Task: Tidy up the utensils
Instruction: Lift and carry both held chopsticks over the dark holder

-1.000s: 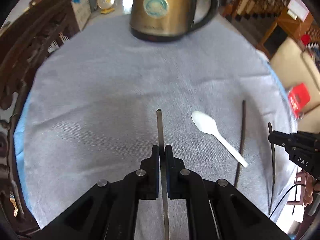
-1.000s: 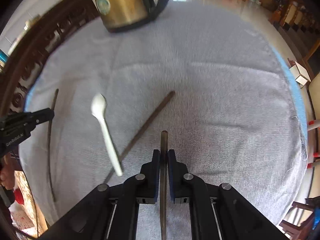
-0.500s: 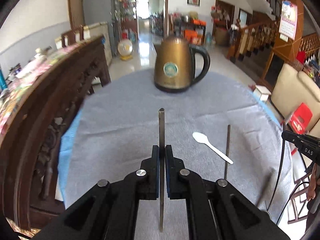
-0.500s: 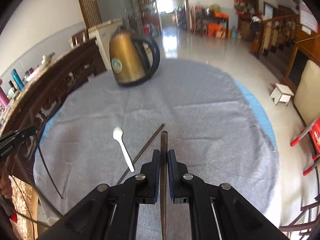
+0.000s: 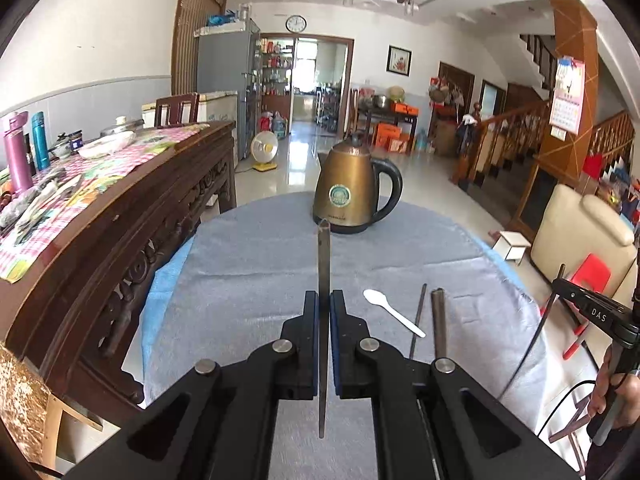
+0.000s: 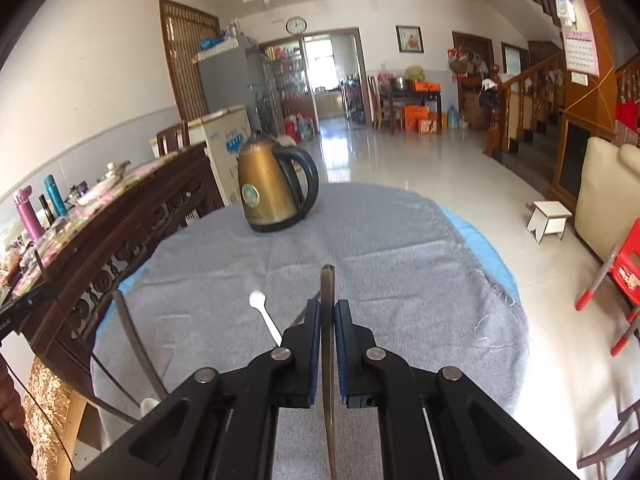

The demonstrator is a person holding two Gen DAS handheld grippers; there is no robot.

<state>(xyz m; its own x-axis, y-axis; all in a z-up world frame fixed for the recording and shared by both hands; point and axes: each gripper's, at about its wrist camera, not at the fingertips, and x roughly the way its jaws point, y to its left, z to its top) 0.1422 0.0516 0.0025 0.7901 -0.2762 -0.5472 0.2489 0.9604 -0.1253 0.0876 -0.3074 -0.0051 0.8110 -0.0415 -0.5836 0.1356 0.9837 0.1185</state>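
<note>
My left gripper [image 5: 323, 297] is shut on a dark chopstick [image 5: 323, 256] that points forward over the grey cloth. My right gripper [image 6: 328, 304] is shut on a second dark chopstick [image 6: 328, 288]. In the left wrist view the right gripper [image 5: 560, 284] shows at the right edge. In the right wrist view the left gripper [image 6: 40, 294] shows at the far left. A white plastic spoon [image 5: 394, 313] [image 6: 264, 316] and a third chopstick [image 5: 418, 316] [image 6: 308, 306] lie on the cloth. Between the grippers rises a thicker dark stick [image 5: 438, 320] [image 6: 136, 344]; what holds it is hidden.
A brass kettle [image 5: 348, 192] [image 6: 272, 192] stands at the back of the round table [image 5: 248, 280]. A carved wooden sideboard [image 5: 120, 240] lies close on the left. A small white object [image 6: 148, 404] sits at the table's near edge. A red stool [image 6: 624, 276] and a sofa stand to the right.
Both grippers have risen and tipped upward, each with its chopstick still in it. The table has dropped lower in both views and the room now fills the top.
</note>
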